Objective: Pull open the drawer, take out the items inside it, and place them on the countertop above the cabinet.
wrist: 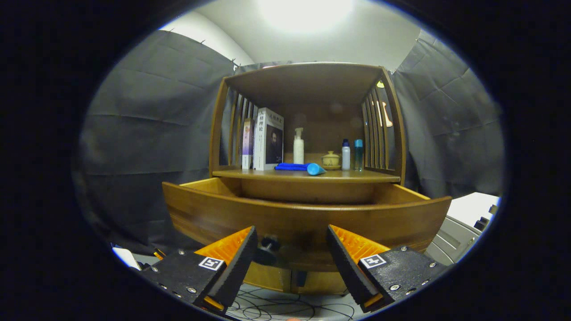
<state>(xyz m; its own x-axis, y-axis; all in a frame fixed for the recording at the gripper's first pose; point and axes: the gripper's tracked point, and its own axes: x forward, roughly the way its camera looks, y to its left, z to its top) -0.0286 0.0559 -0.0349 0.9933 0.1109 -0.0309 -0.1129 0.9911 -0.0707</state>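
With the gripper (pixel 291 249) spread wide and holding nothing, I see the drawer (pixel 308 216) pulled out just beyond the fingertips, its dark knob (pixel 269 244) between them nearer my left finger. I cannot see its contents behind the front panel. On the countertop (pixel 357 176): two books (pixel 263 139) at the left edge, one blue tool (pixel 301 167) at the front, three bottles (pixel 298 146), one bowl (pixel 330 159).

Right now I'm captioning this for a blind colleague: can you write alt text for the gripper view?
A wooden drawer stands pulled open, with the gripper open before its front and a dark knob between the fingers. On the countertop above stand books, bottles, a small pot and a blue object.
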